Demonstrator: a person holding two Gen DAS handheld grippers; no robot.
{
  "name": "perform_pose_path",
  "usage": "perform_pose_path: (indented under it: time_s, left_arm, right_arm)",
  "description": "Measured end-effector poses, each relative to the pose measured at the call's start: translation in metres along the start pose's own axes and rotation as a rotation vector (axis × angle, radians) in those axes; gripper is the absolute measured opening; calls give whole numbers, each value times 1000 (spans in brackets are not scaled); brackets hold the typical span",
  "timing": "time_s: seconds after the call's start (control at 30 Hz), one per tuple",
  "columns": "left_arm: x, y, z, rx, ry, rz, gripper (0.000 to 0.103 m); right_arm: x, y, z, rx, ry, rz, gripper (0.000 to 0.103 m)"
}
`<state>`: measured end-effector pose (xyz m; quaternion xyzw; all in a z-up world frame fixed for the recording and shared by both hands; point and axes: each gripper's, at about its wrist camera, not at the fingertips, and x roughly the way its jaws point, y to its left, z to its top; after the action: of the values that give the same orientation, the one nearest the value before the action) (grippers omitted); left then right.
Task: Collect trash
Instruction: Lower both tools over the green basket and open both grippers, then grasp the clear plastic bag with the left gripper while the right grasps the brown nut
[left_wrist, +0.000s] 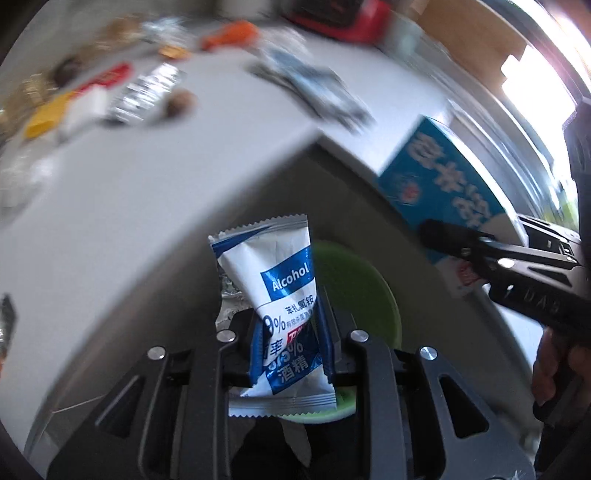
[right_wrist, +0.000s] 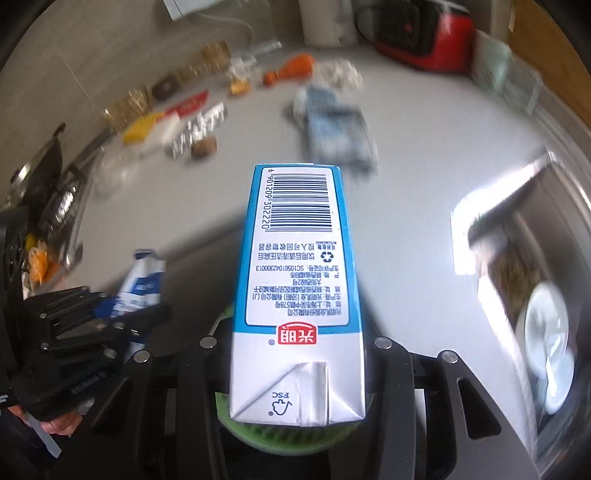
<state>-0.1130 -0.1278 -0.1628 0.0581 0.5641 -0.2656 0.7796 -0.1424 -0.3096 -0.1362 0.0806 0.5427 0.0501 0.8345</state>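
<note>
My left gripper (left_wrist: 291, 354) is shut on a blue-and-white alcohol wipe packet (left_wrist: 280, 295) and holds it off the edge of the grey counter (left_wrist: 129, 192), above a green bin (left_wrist: 354, 288). My right gripper (right_wrist: 295, 354) is shut on a blue-and-white milk carton (right_wrist: 299, 280), also above the green bin (right_wrist: 280, 439). In the left wrist view the right gripper (left_wrist: 517, 266) and its carton (left_wrist: 443, 184) are at the right. In the right wrist view the left gripper (right_wrist: 88, 325) and the packet (right_wrist: 142, 284) are at the left.
Blurred litter lies on the counter: a foil wrapper (left_wrist: 147, 92), a yellow piece (left_wrist: 44, 118), a blue wrapper (left_wrist: 317, 92), an orange item (left_wrist: 229, 33), a brown lump (right_wrist: 205, 146). A red appliance (right_wrist: 424, 33) stands at the back. A sink with dishes (right_wrist: 546, 332) is at the right.
</note>
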Motion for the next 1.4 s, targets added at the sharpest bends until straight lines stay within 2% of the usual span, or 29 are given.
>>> perform_pose_path:
  time_s: [0.03,0.07,0.13,0.2,0.33,0.4,0.47,0.57,0.6,0.67,0.73,0.87,1.2,1.4]
  left_arm:
    - [6,-5,-7,28,33,-30,26]
    - [9,-5,-10,40,56,-41,38]
    - [14,-6,-15,57,86,-50,51]
    - [12,-2,-18,60,84,-38,58]
    - [-3,8,-20,51,47,-31,69]
    - [-14,13,-20,51,16,-2,73]
    - [-26,22,-15,41,-14,47,83]
    - [-54,41,-19,11,-65,109,89]
    - [-61,45,-20,3,-79,123,90]
    - [-74,53,-21,-13,-105,146,90]
    - [-85,60,-23,-28,-127,157,91]
    - [-102,71,-30,-49,-162,164,92]
    - [-116,86,-27,-78,-202,155,93]
    - [-124,96,-18,-125,-229,180,93]
  right_arm:
    - [0,2,-8,12,3,-3,42]
    - [-1,3,-17,24,7,-8,42]
    - [-3,9,-32,43,5,-23,42]
    - [-5,14,-43,60,-1,-31,42]
    - [-8,21,-55,80,-11,-40,42]
    - [-7,26,-56,73,-14,-44,42]
    - [0,30,-57,58,-5,-61,42]
    - [15,37,-60,43,24,-84,44]
    - [20,39,-62,44,33,-91,47]
    - [23,41,-63,53,32,-110,68]
    - [22,43,-63,62,19,-128,77]
    - [8,49,-56,78,-35,-153,88]
    - [-34,68,-25,69,-157,-179,95]
    - [-43,79,3,10,-200,-150,98]
